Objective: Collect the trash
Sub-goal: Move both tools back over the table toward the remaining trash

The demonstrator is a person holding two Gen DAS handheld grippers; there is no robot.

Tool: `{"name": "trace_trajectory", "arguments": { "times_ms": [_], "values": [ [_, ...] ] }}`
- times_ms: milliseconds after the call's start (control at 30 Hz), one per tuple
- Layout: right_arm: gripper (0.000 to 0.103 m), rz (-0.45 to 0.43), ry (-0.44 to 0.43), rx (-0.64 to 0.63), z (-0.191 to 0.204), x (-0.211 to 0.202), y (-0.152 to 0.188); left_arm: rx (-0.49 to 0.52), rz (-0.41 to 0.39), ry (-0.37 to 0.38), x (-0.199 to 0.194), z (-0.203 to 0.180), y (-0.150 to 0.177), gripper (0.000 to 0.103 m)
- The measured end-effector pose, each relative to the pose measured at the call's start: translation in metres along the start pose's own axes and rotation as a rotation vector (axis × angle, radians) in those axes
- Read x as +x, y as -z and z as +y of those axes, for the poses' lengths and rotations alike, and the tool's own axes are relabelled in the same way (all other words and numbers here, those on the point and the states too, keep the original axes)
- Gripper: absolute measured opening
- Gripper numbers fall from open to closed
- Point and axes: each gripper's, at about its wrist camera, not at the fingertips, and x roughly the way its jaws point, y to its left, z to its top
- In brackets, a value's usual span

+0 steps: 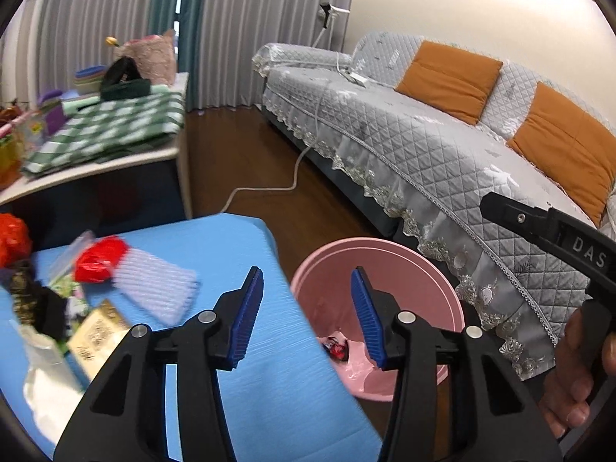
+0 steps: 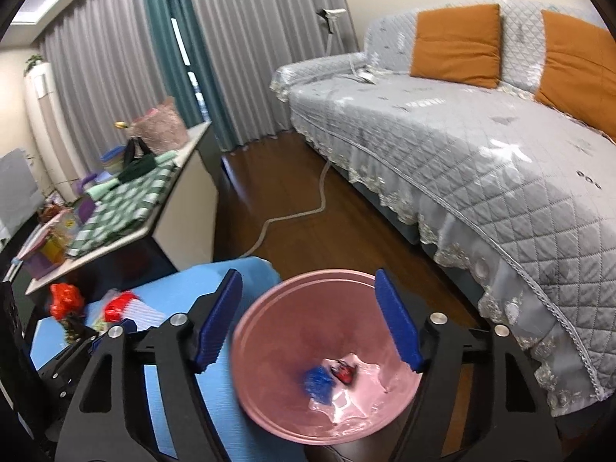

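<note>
Left gripper (image 1: 308, 313) jaws spread, empty, over table (image 1: 269, 385) edge, right gripper (image 2: 308, 319) jaws spread above pink bin (image 2: 269, 404), blue scrap (image 2: 317, 381) inside

The only legible lettering is "DAS" in pale raised capitals on the black plastic body of the right tool (image 1: 554, 238), seen at the right edge of the left wrist view. A small beige printed packet (image 1: 98, 333) on the blue desk carries dark print too blurred to read.
</note>
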Motion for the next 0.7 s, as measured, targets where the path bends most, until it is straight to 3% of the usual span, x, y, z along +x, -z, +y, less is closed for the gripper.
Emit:
{"name": "trace_trajectory", "arguments": {
  "times_ms": [367, 700],
  "values": [
    [0.053, -0.038, -0.177, -0.044, 0.056, -0.030, 0.008, -0.042, -0.086, -0.108, -0.087, 0.066, -0.001, 0.044],
    [0.052, -0.013, -0.267, -0.161, 0.118, -0.031, 0.033, -0.066, -0.118, -0.179, -0.140, 0.138, -0.010, 0.039]
  ]
}}
